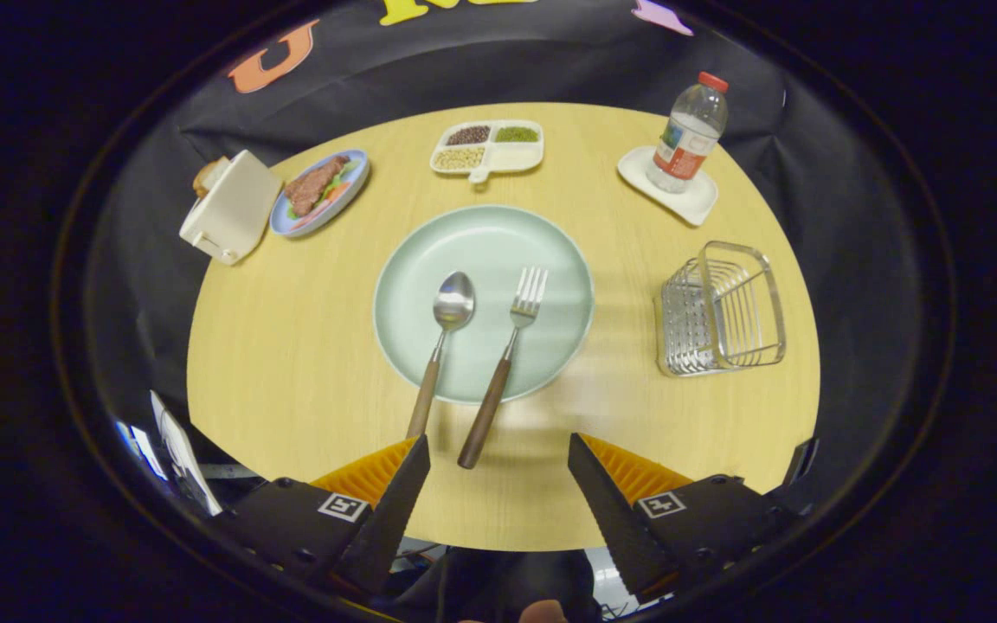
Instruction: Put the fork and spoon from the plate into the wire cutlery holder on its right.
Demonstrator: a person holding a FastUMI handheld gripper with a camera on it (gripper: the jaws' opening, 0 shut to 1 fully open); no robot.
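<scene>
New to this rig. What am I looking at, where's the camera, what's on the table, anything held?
No robot arm here: a person carries a hand-held two-finger gripper, and a fisheye camera riding on it looks forward along the fingers. They are open and hold nothing. Just ahead, on a round wooden table, a pale green plate carries a spoon and a fork, their wooden handles pointing toward the fingers. To the plate's right stands the wire cutlery holder. Beyond lie a divided snack tray, a plate of food, a white box and a water bottle on a small tray.
</scene>
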